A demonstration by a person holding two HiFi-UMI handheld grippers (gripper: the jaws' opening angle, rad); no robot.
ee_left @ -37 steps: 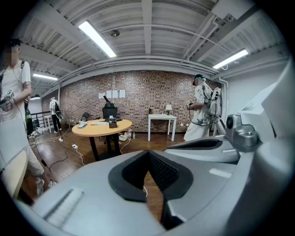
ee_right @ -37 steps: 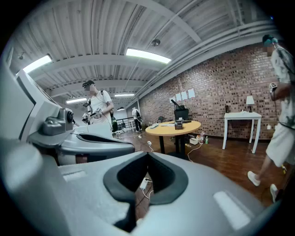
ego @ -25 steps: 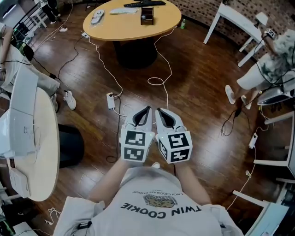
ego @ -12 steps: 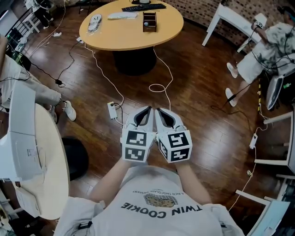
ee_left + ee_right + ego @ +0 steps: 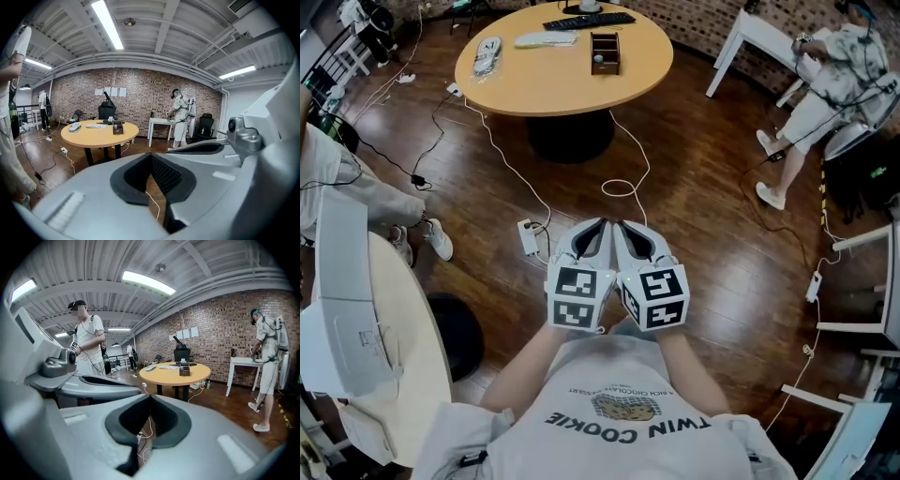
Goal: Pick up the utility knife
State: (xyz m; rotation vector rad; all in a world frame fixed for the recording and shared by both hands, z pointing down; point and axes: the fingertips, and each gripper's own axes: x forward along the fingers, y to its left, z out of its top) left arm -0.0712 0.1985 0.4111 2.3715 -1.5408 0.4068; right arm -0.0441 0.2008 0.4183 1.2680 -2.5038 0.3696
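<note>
From above, the left gripper (image 5: 600, 226) and right gripper (image 5: 625, 228) sit side by side at the centre. Each has its fingers pressed together on nothing, just as a second ago. The round tabletop (image 5: 534, 84) at 12 o'clock shows more fully than before and has slid down toward the grippers. It carries a keyboard (image 5: 589, 19), a wooden box (image 5: 605, 52) and a few pale small things. I cannot tell which of them, if any, is the utility knife. The power strip (image 5: 528, 236) on the floor (image 5: 694, 187) now lies at 10 o'clock from the left gripper, nearer than it was. The seated person (image 5: 830, 89) has drifted up to 2 o'clock.

In the left gripper view the fingers meet at a point, empty. The tabletop stands at 9 o'clock, well off, with a person standing at a white desk (image 5: 159, 123) farther right.

In the right gripper view the fingers are likewise closed and empty, with the tabletop beyond them at 1 o'clock.
</note>
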